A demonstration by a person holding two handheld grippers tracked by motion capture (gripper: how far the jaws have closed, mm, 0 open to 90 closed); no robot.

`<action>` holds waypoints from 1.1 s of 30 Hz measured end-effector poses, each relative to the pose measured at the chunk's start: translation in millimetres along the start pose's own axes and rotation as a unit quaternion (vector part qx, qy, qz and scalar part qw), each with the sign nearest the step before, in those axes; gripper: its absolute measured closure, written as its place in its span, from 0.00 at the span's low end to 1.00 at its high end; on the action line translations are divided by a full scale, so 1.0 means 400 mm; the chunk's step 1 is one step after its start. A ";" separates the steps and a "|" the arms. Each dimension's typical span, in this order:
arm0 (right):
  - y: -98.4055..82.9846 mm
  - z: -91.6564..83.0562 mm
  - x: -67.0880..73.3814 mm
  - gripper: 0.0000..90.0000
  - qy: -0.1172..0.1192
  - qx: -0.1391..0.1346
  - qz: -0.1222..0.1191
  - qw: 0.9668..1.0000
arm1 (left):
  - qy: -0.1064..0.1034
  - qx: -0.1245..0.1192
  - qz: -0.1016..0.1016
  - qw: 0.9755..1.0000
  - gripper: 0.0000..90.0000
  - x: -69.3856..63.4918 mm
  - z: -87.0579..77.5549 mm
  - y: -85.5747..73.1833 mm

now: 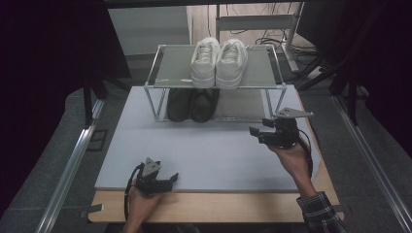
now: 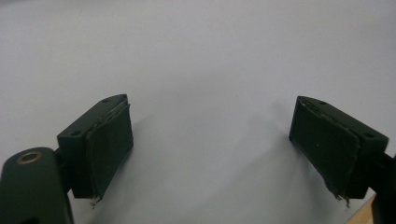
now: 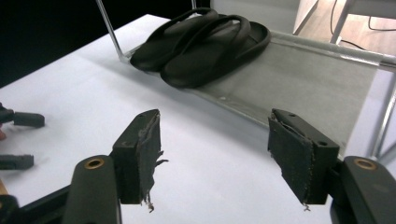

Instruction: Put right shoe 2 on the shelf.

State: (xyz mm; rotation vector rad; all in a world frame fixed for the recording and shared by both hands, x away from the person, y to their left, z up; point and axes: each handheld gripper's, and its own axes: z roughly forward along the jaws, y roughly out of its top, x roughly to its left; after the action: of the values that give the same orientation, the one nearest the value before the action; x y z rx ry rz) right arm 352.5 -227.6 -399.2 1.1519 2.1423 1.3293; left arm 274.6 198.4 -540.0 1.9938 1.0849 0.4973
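- The black sandals (image 3: 201, 44) lie side by side on the lower shelf of the shoe rack (image 1: 155, 65), toward its left half as the high view shows it, toes pointing in under the shelf above. They are the things nearest the right gripper (image 3: 215, 158), so I take them as the work in hand.
- They look like moulded foam or rubber slip-ons: probably light, springy and a bit soft under pressure, with a matt surface that should not slide much against the worn pads.
- The thin strap arching over each footbed is likely the easiest place to pinch; the sole edge at the heel would also do, though a soft sole may bend and droop if held by one end.
- Because the two touch along their inner sides, gripping one could drag the other with it.
- The white sneakers (image 1: 218, 60) stand as a pair on the top shelf, directly above the sandals; they look stiffer and heavier, and the shelf beneath them leaves limited headroom for reaching in.
- The right gripper is held over the white mat (image 1: 209, 150) near the rack's right front leg, jaws spread wide with nothing between them, aimed toward the lower shelf.
- The left gripper (image 2: 210, 149) sits low over the mat at the near edge, well apart from the rack, jaws also wide and empty.
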 end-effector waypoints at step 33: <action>-0.263 -0.028 0.027 0.19 -0.041 0.043 -0.026 0.998 | 0.003 0.002 -0.002 1.000 0.15 -0.002 0.000 0.000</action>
State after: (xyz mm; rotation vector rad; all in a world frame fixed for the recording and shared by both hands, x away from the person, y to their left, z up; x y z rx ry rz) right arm 291.7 -248.7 -483.9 1.1548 2.1735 1.1584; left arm 274.2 197.9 -539.9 1.9941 1.0946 0.5006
